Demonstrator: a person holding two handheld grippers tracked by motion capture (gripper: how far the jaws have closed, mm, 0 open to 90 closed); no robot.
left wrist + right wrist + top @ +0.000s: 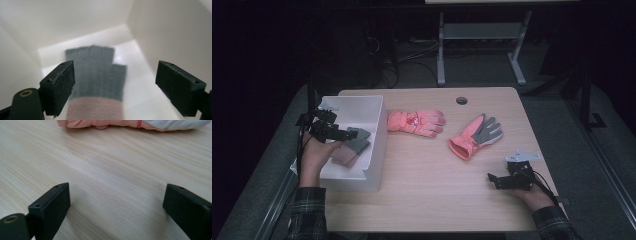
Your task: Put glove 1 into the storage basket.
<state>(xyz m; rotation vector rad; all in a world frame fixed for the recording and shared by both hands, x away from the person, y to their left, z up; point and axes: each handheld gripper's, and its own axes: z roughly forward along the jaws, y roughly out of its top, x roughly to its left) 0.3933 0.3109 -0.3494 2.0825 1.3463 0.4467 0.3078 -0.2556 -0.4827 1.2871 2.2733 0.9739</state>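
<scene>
A white bin [378, 145] stands at the table's left and holds grey and pink knit gloves [354, 146]. My left gripper [343, 133] hovers inside the bin, open, just above a grey and pink glove [100, 75], with nothing between its jaws. Two salmon-pink ski gloves lie on the table: one [416, 122] beside the bin, the other [476, 136] palm up with a grey palm, in the middle. My right gripper [493, 180] rests low near the table's front right, open and empty, pointing toward that glove [120, 123].
The wooden table [437, 190] has a round cable hole [461, 100] at its back edge. Beyond the table stand a grey desk frame [477, 40] and cables on a dark floor. Bare wood lies between my right gripper and the gloves.
</scene>
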